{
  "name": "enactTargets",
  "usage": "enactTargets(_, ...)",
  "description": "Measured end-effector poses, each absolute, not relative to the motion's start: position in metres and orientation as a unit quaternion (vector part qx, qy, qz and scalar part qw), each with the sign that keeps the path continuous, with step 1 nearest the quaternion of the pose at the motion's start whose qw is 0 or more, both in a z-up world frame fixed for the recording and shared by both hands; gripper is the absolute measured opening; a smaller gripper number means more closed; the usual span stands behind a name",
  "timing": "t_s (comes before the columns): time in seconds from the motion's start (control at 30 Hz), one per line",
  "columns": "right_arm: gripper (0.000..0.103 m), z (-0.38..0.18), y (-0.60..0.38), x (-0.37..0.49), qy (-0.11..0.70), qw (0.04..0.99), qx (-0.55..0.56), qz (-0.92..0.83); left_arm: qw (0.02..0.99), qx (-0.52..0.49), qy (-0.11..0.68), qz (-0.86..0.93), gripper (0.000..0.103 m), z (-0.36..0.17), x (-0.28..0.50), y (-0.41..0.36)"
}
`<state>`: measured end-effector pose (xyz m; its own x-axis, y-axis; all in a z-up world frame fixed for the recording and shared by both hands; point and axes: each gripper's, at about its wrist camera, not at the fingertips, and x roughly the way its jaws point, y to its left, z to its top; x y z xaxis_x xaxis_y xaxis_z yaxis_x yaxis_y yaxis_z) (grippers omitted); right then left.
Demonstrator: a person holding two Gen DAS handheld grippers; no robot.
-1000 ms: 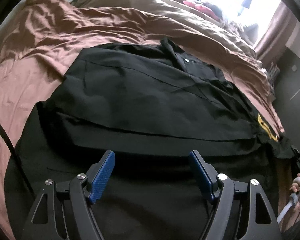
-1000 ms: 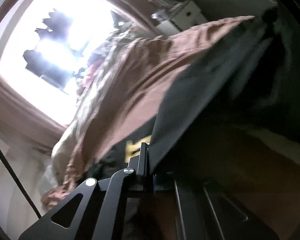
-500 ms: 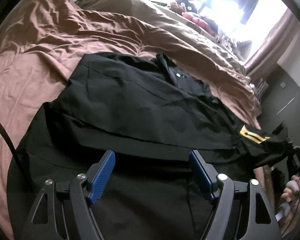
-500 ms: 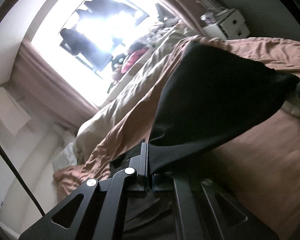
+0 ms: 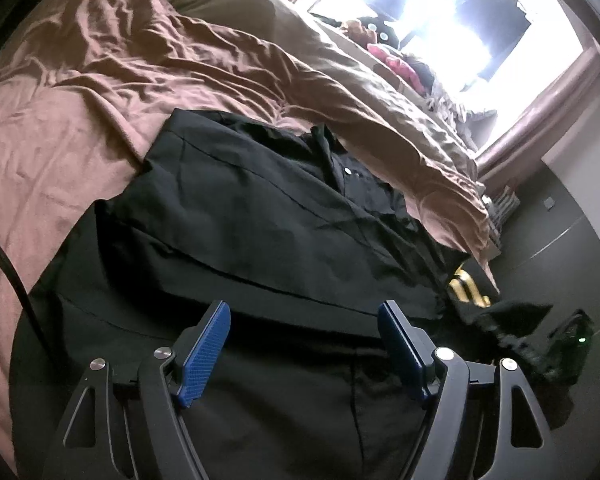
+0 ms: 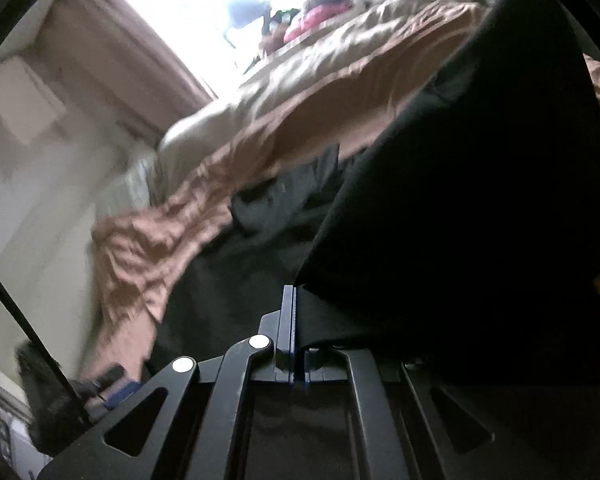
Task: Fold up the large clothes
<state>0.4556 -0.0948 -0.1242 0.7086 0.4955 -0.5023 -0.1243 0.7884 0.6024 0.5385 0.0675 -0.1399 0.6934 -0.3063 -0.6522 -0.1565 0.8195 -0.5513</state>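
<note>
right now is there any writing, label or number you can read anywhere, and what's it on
No text can be read in either view.
Black shirt: a yellow patch at its right edge, crumpled and too blurred to read as letters.
Shirt collar: pale round snaps, no lettering visible.
Things on the window sill: too far and washed out by glare.

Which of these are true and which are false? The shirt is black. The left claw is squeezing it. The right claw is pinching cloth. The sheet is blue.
1. The black shirt is black: true.
2. The left gripper squeezes it: false. Its jaws stand open with nothing pinched.
3. The right gripper pinches black cloth: true.
4. The bed sheet is blue: false. It is brownish pink.
</note>
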Motion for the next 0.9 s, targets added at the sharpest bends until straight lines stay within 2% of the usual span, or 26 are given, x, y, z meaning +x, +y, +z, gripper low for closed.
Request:
enactTargets(0.27,0.001,-0.109,-0.088,0.487,0.377,0.879,0.239,0.167,0.871,-0.301,0.386,-0.049,0.077,-0.153,0.536,0.066)
enactTargets(0.6,0.003,-0.118,-0.027,0.542,0.449,0.868,0.092,0.189,0.865,-0.305,0.397,-0.036,0.077,-0.169,0.539,0.077)
enactTargets(0.77,0.003,-0.102,-0.033,0.541,0.434,0.873,0.123,0.188,0.862,-0.314,0.397,-0.030,0.077,-0.171,0.540,0.082)
enactTargets(0.8,0.007,-0.101,-0.036,0.538,0.431,0.873,0.129,0.188,0.862,-0.313,0.397,-0.032,0.077,-0.171,0.540,0.081)
enactTargets(0.83,0.019,-0.102,-0.039,0.533,0.427,0.871,0.143,0.195,0.863,-0.312,0.397,-0.034,0.077,-0.170,0.540,0.079)
enactTargets(0.87,0.046,-0.103,-0.046,0.526,0.422,0.866,0.170,0.208,0.863,-0.311,0.397,-0.037,0.077,-0.169,0.540,0.077)
enactTargets(0.9,0.065,-0.102,-0.050,0.520,0.417,0.863,0.188,0.216,0.863,-0.310,0.396,-0.040,0.077,-0.168,0.540,0.075)
